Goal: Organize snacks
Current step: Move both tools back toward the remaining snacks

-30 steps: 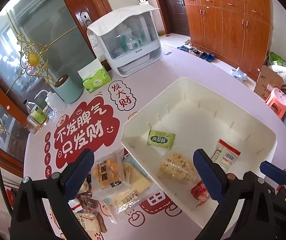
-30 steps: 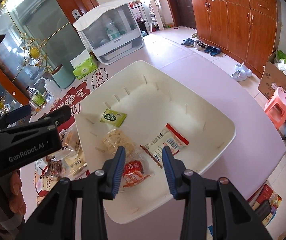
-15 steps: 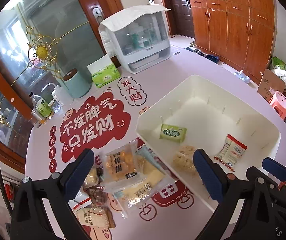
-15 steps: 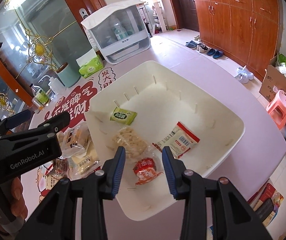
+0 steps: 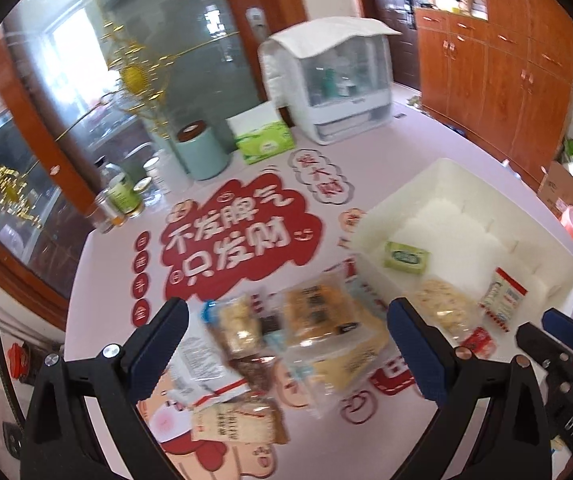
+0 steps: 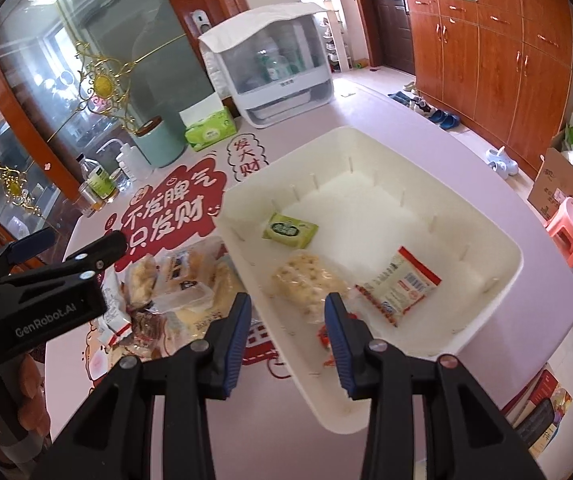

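Left gripper (image 5: 286,344): jaws spread wide, nothing held, hanging over snack pile (image 5: 286,336) at lower centre of left view. Probably lining up next pick.

Right gripper (image 6: 286,324): jaws part open, empty, poised over near rim of bin (image 6: 498,240), lower centre of right view.

Bin right of pile, open top; four packets inside: green packet (image 6: 289,231), rice cracker (image 6: 306,280), white sachet (image 6: 402,284), red packet (image 6: 324,336) partly hidden behind finger. Packets clustered at near end, likely dropped closest to pile.

Table (image 6: 426,128) holds both.

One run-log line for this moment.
left gripper: open, empty, over snack pile | right gripper: open, empty | white bin: four snacks inside
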A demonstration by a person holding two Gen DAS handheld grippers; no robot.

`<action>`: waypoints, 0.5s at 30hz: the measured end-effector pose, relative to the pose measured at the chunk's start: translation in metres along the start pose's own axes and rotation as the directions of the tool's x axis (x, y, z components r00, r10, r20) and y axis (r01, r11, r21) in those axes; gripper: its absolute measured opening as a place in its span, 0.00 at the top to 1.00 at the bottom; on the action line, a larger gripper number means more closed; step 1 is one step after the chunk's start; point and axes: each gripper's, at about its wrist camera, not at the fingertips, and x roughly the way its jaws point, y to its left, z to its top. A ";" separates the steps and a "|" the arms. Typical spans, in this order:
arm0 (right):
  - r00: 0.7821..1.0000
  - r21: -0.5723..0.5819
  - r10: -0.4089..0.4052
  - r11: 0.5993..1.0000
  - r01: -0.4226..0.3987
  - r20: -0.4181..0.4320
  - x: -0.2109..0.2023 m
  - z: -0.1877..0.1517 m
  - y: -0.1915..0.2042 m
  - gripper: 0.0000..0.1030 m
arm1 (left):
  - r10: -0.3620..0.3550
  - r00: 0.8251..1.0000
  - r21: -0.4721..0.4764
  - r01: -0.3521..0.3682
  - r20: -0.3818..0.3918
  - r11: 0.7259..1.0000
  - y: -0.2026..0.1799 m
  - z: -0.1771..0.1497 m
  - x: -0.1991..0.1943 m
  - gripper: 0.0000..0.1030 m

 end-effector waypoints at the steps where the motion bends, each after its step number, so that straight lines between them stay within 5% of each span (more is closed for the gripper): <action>1: 1.000 -0.003 -0.001 1.000 0.001 0.000 0.000 0.000 0.003 0.62 | 0.008 1.000 -0.015 -0.008 0.001 1.000 0.011 -0.002 -0.001 0.04; 15: 0.998 -0.064 0.030 0.997 -0.034 -0.053 0.035 0.000 0.076 0.59 | 0.115 0.991 -0.261 -0.129 -0.072 0.957 0.174 -0.067 0.011 0.04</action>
